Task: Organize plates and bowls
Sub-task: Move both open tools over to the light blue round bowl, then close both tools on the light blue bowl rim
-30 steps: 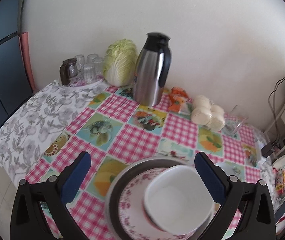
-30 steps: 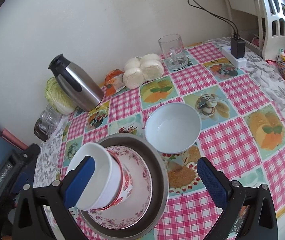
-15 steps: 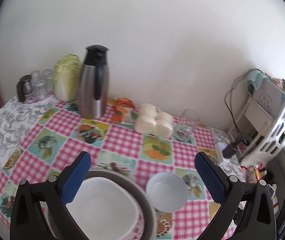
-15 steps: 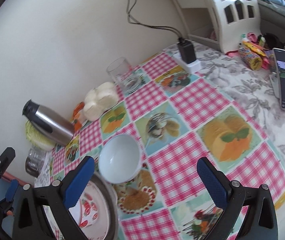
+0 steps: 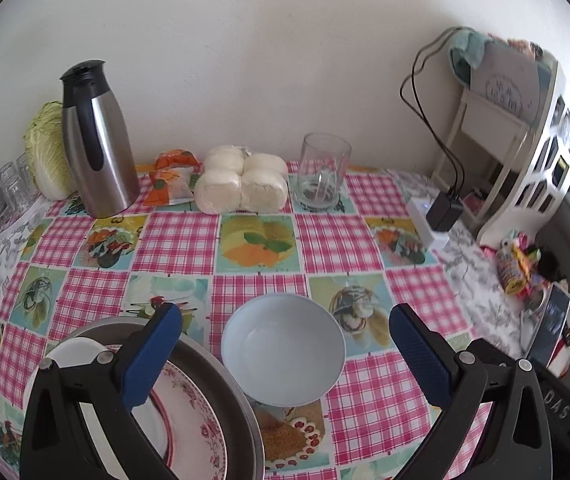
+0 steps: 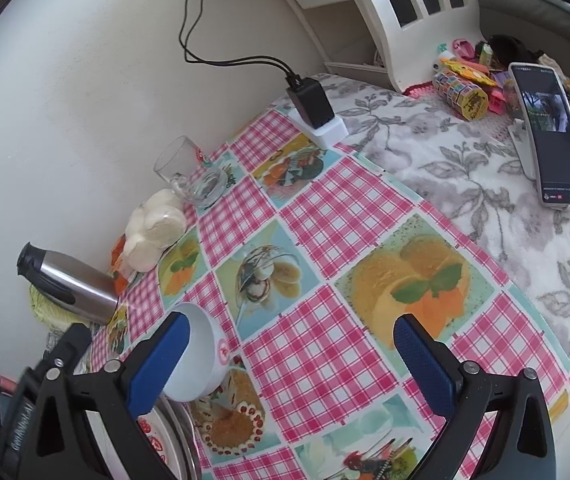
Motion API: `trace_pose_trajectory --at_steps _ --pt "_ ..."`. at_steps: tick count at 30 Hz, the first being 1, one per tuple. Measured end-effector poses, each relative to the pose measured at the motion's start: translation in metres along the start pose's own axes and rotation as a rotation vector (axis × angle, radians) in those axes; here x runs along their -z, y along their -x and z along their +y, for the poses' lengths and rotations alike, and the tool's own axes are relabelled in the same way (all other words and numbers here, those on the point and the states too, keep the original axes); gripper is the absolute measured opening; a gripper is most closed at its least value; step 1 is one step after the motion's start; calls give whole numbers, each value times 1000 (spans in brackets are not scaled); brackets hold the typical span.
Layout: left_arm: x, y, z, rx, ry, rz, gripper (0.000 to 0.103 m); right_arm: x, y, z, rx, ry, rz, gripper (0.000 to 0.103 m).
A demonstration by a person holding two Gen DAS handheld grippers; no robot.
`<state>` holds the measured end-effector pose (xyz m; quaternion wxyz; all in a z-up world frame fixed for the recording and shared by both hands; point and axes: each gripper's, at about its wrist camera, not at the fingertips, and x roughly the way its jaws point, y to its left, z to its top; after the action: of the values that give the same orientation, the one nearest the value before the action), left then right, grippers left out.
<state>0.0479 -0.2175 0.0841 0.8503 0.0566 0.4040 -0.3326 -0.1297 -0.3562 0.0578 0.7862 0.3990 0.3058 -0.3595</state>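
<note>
A pale blue-white bowl (image 5: 283,350) sits alone on the checked tablecloth, right between the open fingers of my left gripper (image 5: 285,356), which holds nothing. To its left a grey metal plate (image 5: 221,376) carries a floral plate (image 5: 189,412) and a white bowl (image 5: 71,356), partly hidden behind my left finger. In the right wrist view the same pale bowl (image 6: 201,354) lies behind the left finger of my right gripper (image 6: 291,362), which is open and empty over bare tablecloth. The stacked plates' edge (image 6: 173,436) shows at the bottom left.
Along the wall stand a steel thermos (image 5: 95,144), a cabbage (image 5: 47,152), several glasses (image 5: 5,188), wrapped buns (image 5: 243,186) and a glass mug (image 5: 323,174). A charger on a power strip (image 5: 439,214), a white rack (image 5: 525,136), snacks and a phone (image 6: 549,132) occupy the right side.
My left gripper has swung right from over the plate stack and now frames the lone bowl. My right gripper has swung right too, away from the stack toward the open tablecloth.
</note>
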Motion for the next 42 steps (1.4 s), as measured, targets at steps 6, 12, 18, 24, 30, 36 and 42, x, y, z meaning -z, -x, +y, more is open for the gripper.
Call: trace_pose_trajectory --at_steps 6,12,18,24,30,36,42 --pt "5 -22 -9 -33 -69 34 103 -3 -14 -6 -5 -14 16 103" --pt "8 -40 -3 -41 -39 70 101 -1 -32 -1 -33 6 50 103" --pt "11 -57 7 -51 0 104 87 5 -51 8 -79 31 90 103" --pt "10 -65 12 -101 -12 106 80 14 -69 16 -130 51 127 97" --pt "10 -70 16 -149 -26 98 78 23 -87 19 -208 32 173 80" --pt "9 -72 17 -135 -16 92 78 24 -94 17 -221 19 181 63" --pt "9 -71 13 -155 -37 72 77 28 -98 27 -238 60 191 51"
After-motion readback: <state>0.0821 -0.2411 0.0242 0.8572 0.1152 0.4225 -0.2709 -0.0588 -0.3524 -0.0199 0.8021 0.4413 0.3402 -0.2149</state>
